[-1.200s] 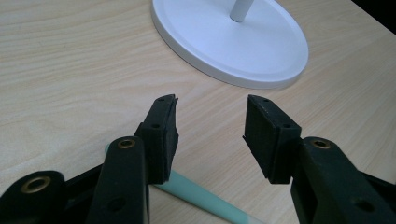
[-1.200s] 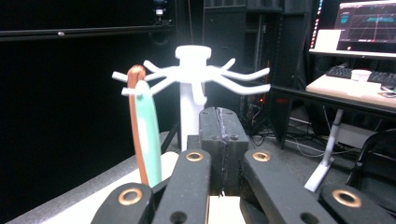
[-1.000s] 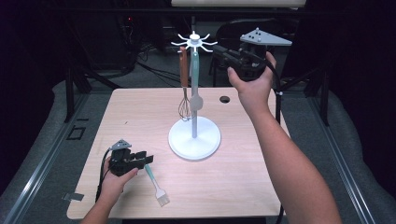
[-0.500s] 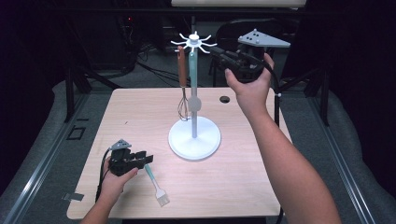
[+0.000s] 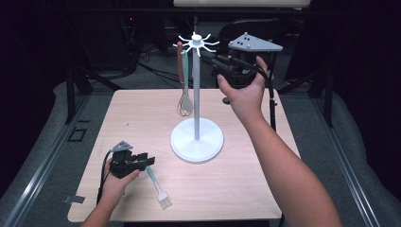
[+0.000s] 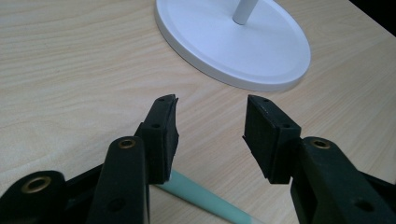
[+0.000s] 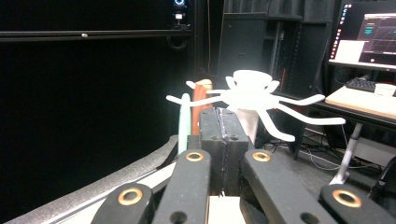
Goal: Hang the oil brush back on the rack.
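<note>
A white utensil stand (image 5: 196, 140) rises from the middle of the table, its hook crown (image 5: 196, 41) at the top. A brown-handled utensil (image 5: 180, 61) and a mint-handled whisk (image 5: 185, 101) hang from the hooks. My right gripper (image 5: 217, 64) is held high just right of the crown, its jaws shut with nothing seen between them (image 7: 224, 114); the crown (image 7: 250, 93) lies just beyond them. My left gripper (image 5: 145, 161) rests low at the front left, open (image 6: 210, 126). A mint-handled brush (image 5: 158, 189) lies on the table, its handle (image 6: 205, 200) running under the left jaw.
The stand's round base (image 6: 233, 42) lies just ahead of my left gripper. A small black object (image 5: 227, 100) sits on the table behind the right hand. The wooden table (image 5: 246, 189) ends close to the person; dark frames and cables stand behind it.
The right hand and its gripper have drifted slightly left toward the hook crown. The hanging whisk sways a little. The left gripper has stayed put.
</note>
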A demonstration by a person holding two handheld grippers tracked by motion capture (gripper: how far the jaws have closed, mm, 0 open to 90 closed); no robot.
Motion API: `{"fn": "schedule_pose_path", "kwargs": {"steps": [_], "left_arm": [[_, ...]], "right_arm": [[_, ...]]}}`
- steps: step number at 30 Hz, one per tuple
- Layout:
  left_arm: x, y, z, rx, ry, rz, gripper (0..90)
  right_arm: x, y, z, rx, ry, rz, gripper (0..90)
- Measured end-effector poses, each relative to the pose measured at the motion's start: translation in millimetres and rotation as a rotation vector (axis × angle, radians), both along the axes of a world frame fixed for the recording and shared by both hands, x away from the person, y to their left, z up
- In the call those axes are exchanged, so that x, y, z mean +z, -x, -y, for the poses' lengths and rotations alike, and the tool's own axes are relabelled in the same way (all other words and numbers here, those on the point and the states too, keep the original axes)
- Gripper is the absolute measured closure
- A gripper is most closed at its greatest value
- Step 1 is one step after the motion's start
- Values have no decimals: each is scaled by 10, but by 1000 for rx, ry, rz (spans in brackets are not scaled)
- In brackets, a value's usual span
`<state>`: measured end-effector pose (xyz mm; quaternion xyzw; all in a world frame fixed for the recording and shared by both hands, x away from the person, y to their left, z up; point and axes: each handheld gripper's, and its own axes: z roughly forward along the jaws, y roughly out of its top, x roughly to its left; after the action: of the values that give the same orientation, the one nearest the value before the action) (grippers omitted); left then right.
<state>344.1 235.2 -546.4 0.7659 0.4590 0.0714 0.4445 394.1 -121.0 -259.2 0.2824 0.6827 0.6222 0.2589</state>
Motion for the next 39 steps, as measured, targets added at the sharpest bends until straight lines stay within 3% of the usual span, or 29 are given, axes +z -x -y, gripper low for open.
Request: {"fn": "schedule_pose_path", "kwargs": {"steps": [12,22,29,39], "left_arm": [[-7,-1,-5,8,0,-1,541],[-11,-3,0,6,-2,0,542],[-9,-2,-2,11,-6,-2,541],[-9,2,-8,16,-2,0,541]], "right_arm": [[-4,14,-5,-5,17,7,900],[-167,4,142,-23,23,-15,900],[-409,26,229,-24,51,-46,900],[-875,78,351,-21,84,-135,900]]}}
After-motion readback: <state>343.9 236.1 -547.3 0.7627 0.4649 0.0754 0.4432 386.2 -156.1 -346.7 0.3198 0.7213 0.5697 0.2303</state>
